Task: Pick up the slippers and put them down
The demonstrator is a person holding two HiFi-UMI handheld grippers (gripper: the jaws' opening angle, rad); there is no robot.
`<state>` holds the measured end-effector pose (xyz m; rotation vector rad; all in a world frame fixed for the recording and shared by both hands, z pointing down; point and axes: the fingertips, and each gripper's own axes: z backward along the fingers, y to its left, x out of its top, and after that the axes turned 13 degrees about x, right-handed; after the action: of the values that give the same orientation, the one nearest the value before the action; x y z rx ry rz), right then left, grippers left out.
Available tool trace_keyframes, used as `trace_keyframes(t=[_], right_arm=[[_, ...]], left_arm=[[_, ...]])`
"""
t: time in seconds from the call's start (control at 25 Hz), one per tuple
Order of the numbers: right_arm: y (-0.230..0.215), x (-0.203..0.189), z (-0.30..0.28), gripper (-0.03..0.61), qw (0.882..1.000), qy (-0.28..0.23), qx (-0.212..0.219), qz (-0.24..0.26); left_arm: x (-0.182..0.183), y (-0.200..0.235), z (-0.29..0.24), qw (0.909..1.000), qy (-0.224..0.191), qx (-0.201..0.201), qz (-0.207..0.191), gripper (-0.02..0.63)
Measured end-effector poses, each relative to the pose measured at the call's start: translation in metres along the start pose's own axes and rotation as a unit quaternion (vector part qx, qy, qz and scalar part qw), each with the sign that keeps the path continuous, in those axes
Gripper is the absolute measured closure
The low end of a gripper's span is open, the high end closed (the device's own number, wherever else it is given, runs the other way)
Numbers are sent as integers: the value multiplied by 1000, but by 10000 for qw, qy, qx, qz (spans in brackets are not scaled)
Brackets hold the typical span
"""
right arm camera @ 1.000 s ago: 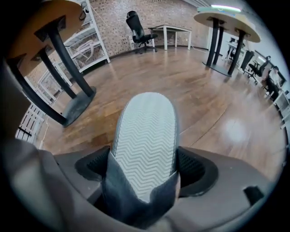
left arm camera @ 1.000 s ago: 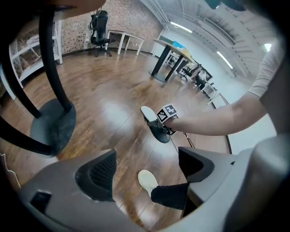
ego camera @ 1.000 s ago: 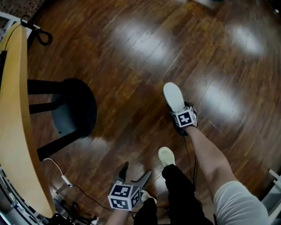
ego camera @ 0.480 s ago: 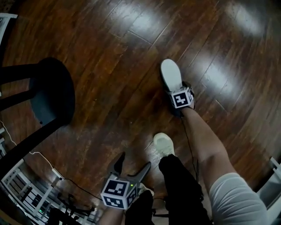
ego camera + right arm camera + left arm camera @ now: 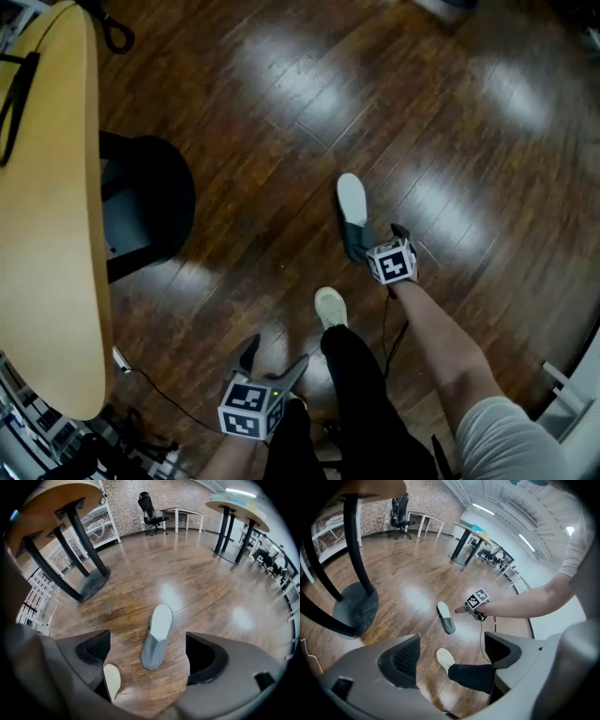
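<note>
One grey slipper (image 5: 352, 214) with a pale insole lies flat on the dark wood floor, toe end toward me. My right gripper (image 5: 380, 241) hovers just behind its toe end, open, with nothing between the jaws. In the right gripper view the slipper (image 5: 157, 637) rests on the floor ahead of and between the spread jaws of that gripper (image 5: 149, 656), free of both. My left gripper (image 5: 277, 353) hangs low beside my legs, open and empty. The left gripper view shows the slipper (image 5: 446, 617) with the right gripper (image 5: 465, 608) beside it. No second slipper is in view.
A round wooden table (image 5: 47, 234) with a black disc base (image 5: 145, 206) stands at the left. Cables (image 5: 141, 384) run under it. My pale shoe (image 5: 330, 307) is planted between the two grippers. Further tables and an office chair (image 5: 149, 506) stand far off.
The slipper was held up in my right gripper; now it lies on the floor and that gripper has opened and come off it. My head view has swung back toward the table.
</note>
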<state>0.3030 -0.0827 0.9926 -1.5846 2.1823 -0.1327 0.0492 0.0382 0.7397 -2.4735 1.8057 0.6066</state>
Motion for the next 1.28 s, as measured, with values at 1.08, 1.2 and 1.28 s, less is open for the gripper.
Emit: trace_keyframes(t=[1.08,1.2,1.28], right_arm=[[789,-54,592,60,9374,-1402,1396,2865],[793,-63,599,60,9366,-1549,1389,2819],[793,-68,604,60,9352,-1595,1347,2859]], left_arm=[[-384,167,683,9155,-2525,1835,2540,184],[-389,162,688,9196,-2464,1852,2434,184],[-391,160,691,9209,-2446,1864,2394,184]])
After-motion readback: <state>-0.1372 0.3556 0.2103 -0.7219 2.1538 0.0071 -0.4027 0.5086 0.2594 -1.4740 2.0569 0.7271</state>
